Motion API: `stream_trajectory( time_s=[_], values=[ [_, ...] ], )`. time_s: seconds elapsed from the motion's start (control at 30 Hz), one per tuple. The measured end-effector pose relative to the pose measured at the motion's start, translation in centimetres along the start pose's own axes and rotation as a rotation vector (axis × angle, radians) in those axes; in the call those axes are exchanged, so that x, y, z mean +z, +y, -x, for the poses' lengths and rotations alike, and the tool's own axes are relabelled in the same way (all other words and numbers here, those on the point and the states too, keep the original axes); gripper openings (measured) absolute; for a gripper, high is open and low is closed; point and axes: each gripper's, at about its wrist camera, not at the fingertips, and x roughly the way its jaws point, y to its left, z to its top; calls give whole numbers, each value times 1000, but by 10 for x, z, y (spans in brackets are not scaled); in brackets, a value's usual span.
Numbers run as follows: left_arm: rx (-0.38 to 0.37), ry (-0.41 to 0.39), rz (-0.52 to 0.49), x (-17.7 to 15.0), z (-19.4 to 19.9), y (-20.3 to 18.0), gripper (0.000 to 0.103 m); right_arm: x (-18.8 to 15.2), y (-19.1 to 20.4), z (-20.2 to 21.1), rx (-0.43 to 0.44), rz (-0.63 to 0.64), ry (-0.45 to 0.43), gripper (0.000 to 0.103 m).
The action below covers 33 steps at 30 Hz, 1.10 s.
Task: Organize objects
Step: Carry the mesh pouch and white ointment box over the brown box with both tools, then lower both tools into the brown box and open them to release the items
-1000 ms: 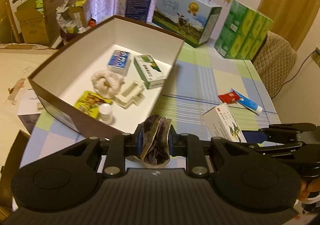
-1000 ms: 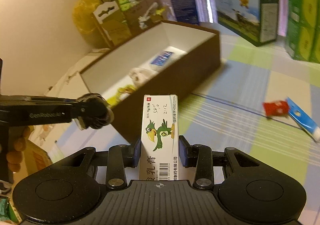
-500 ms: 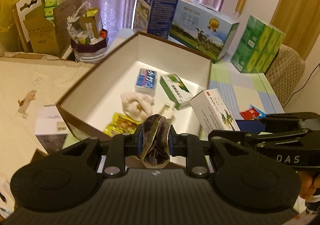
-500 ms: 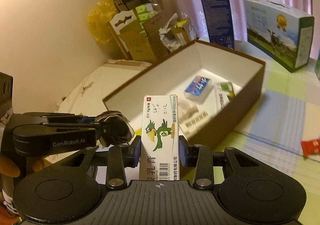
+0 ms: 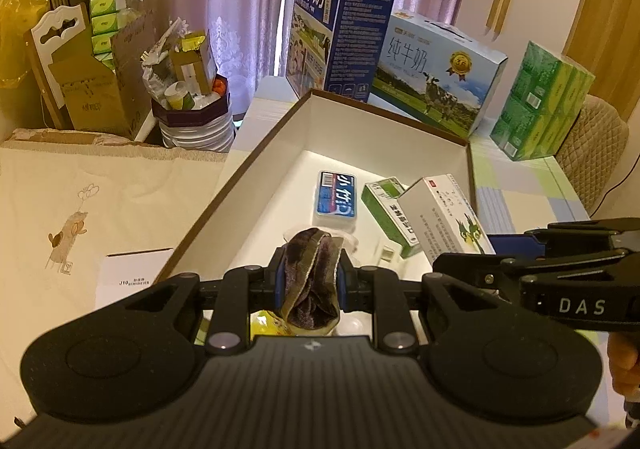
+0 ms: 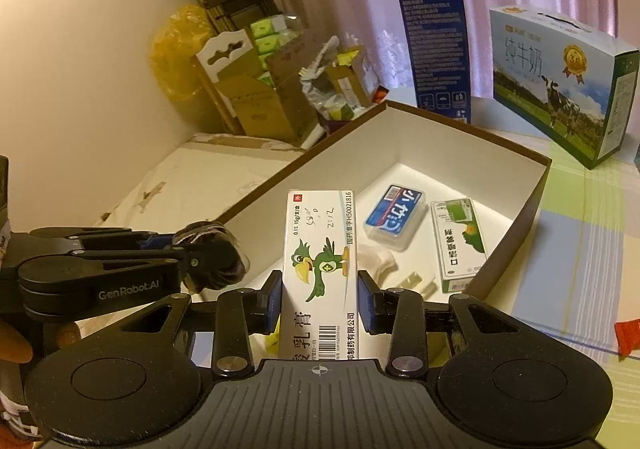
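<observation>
My left gripper (image 5: 309, 281) is shut on a dark rolled sock (image 5: 310, 277), held over the near end of the brown box (image 5: 384, 109) with a white inside. My right gripper (image 6: 319, 299) is shut on a white ointment carton with a green parrot (image 6: 320, 269), also above the box's near end. In the left wrist view that carton (image 5: 444, 219) hangs to the right of the sock. Inside the box lie a blue floss case (image 6: 394, 217), a green and white carton (image 6: 460, 245), a white sock (image 6: 374, 259) and a clear plastic piece (image 6: 416, 283).
Two milk cartons (image 5: 340, 29) (image 5: 436, 73) and green tissue packs (image 5: 540, 101) stand behind the box on the checked tablecloth (image 6: 580, 249). A red packet (image 6: 628, 335) lies at the right. Cardboard boxes and a full bin (image 5: 192, 105) stand at the left beyond a cream cloth.
Both grippers have moved forward and up from the table in front of the box to above its near end, each keeping its hold. The box's inside now fills more of both views.
</observation>
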Motion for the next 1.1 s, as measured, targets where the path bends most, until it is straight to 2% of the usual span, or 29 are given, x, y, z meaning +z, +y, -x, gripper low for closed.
stream_trajectory(
  time_s=[0.53,1.1],
  values=[
    [17,83,-36,10,-54,15,20,-2,-10,-52,-42,-10,93,35],
    [68,178,-34,0,-85,31,21,-5,-14,-64,-70,-4,135,35]
  ],
)
